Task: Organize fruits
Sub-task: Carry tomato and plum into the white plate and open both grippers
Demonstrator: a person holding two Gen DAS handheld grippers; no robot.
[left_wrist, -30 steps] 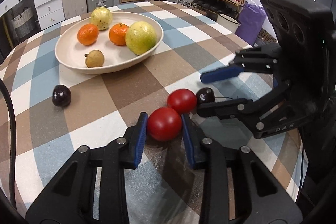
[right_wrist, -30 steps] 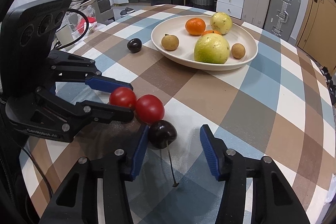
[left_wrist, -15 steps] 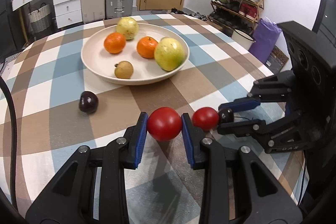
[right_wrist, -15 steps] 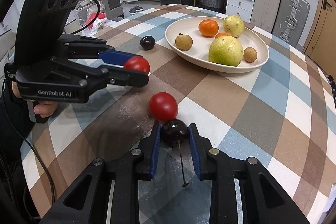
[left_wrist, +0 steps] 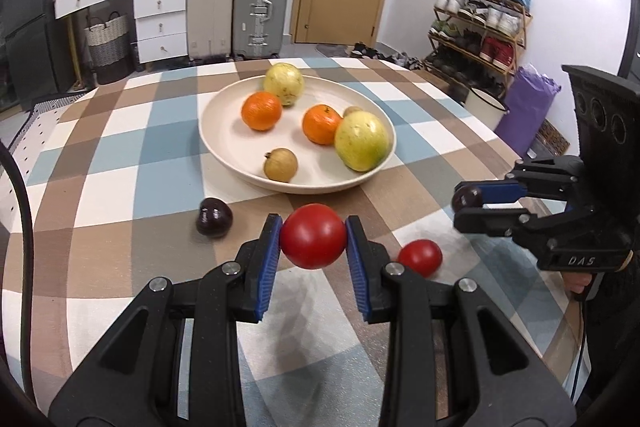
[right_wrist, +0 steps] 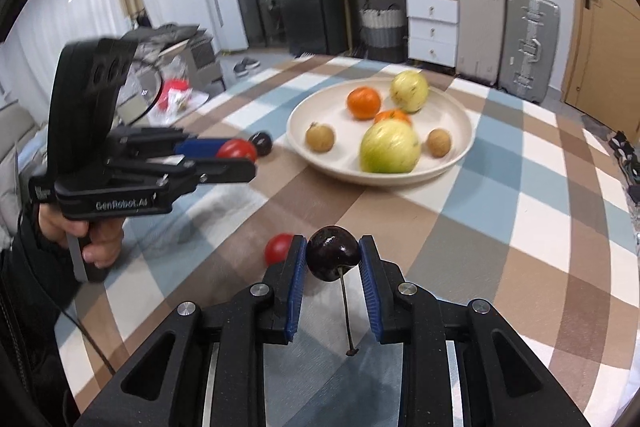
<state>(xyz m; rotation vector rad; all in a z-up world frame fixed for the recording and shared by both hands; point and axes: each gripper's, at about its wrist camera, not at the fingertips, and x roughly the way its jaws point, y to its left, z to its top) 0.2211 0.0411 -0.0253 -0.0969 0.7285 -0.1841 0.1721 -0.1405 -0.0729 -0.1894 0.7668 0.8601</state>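
My left gripper [left_wrist: 313, 239] is shut on a red tomato [left_wrist: 313, 235] and holds it above the checked tablecloth, in front of the cream bowl [left_wrist: 224, 147]. My right gripper [right_wrist: 333, 259] is shut on a dark cherry [right_wrist: 332, 254], its stem hanging down. A second red tomato [left_wrist: 420, 257] lies on the cloth between both grippers, and another dark cherry [left_wrist: 214, 216] lies left of the bowl's front. From the right wrist view the left gripper [right_wrist: 240, 159] shows at the left with its tomato [right_wrist: 236, 149]. The bowl [right_wrist: 460, 115] holds two oranges, two yellow-green fruits and small brown fruits.
The table edge curves away at the right near a purple bag [left_wrist: 524, 107] and shoe rack [left_wrist: 480, 15]. Suitcases [left_wrist: 260, 7] and white drawers [left_wrist: 160, 15] stand behind the table. A hand [right_wrist: 96, 243] grips the left tool's handle at the left.
My right gripper closed on the dark cherry and lifted it off the cloth. My left gripper raised its tomato and moved toward the bowl, leaving the second tomato behind on the table.
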